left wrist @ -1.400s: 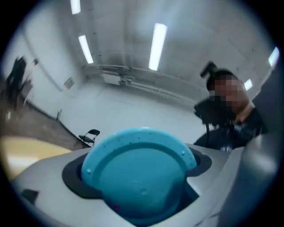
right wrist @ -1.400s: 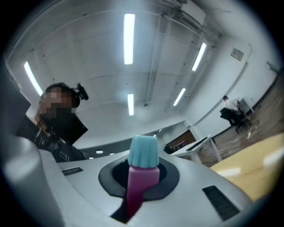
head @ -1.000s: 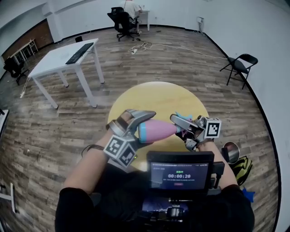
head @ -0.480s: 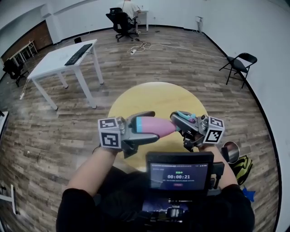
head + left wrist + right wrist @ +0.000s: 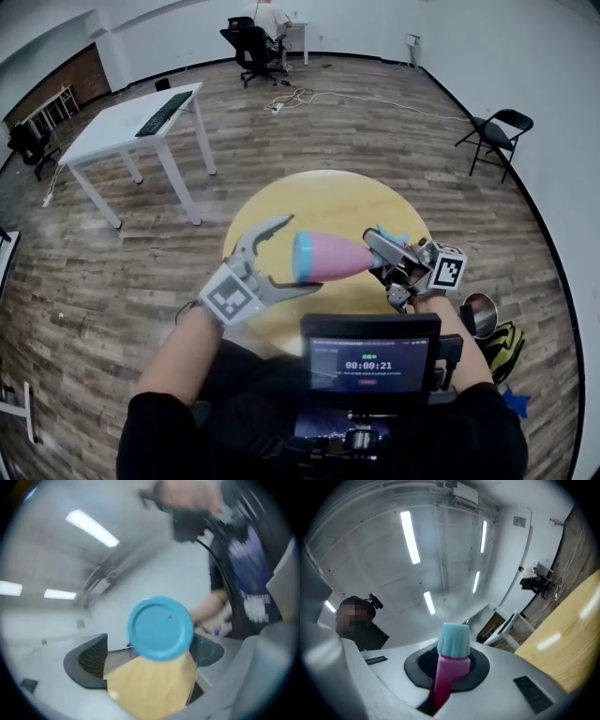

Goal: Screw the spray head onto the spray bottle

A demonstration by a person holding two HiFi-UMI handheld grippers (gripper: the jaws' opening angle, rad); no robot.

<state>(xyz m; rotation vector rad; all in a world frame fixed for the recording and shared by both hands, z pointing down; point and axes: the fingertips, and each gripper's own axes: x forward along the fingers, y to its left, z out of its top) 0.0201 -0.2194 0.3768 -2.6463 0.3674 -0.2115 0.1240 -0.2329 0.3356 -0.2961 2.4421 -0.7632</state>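
The person is holding both forearms out in front of the chest, and the two tools are pointing in toward each other. The left hand-held gripper (image 5: 298,255) is standing with its jaws spread wide, one curving above and one below, and the blue base of the spray bottle (image 5: 328,258) is sitting in the gap between them. Its marker cube (image 5: 230,295) is facing upward just behind the jaws, ahead of the left forearm (image 5: 183,352). The right hand-held gripper (image 5: 382,251) is clamping its jaws tight on the spray head (image 5: 453,641), and its marker cube (image 5: 448,269) is tilting outward behind them.
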